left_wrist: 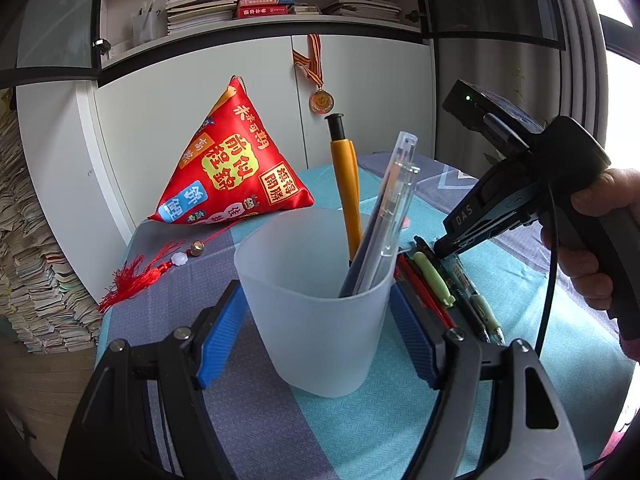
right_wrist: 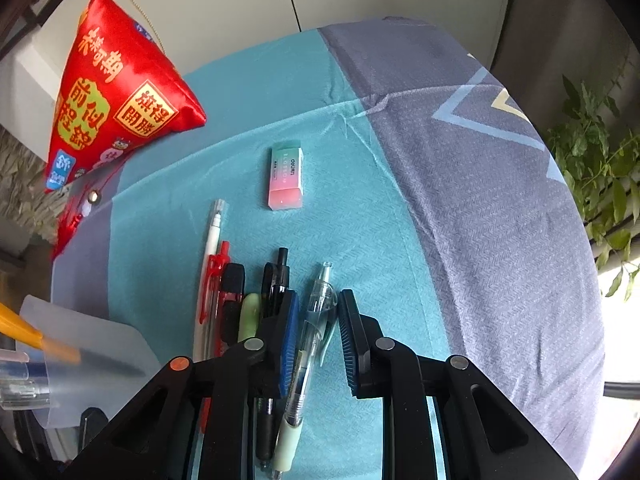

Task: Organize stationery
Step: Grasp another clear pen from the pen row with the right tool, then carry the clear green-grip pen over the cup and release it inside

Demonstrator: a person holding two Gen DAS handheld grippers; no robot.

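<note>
The frosted cup [left_wrist: 320, 300] is clamped by the left gripper [left_wrist: 316, 328]. The clear pen [right_wrist: 308, 332] is straddled, not yet pinched, by the right gripper [right_wrist: 318, 336], whose jaws stand slightly apart.

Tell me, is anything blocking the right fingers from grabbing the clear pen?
Nothing visible. The clear pen lies between the right gripper fingers already, not yet pinched. The black pen lies close beside it, just outside the left finger.

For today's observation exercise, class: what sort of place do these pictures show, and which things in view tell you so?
Probably a home study or a student's room. Shelves hold stacked books, a medal hangs on the white cupboard door, and pens and an eraser lie on a cloth-covered table.
</note>
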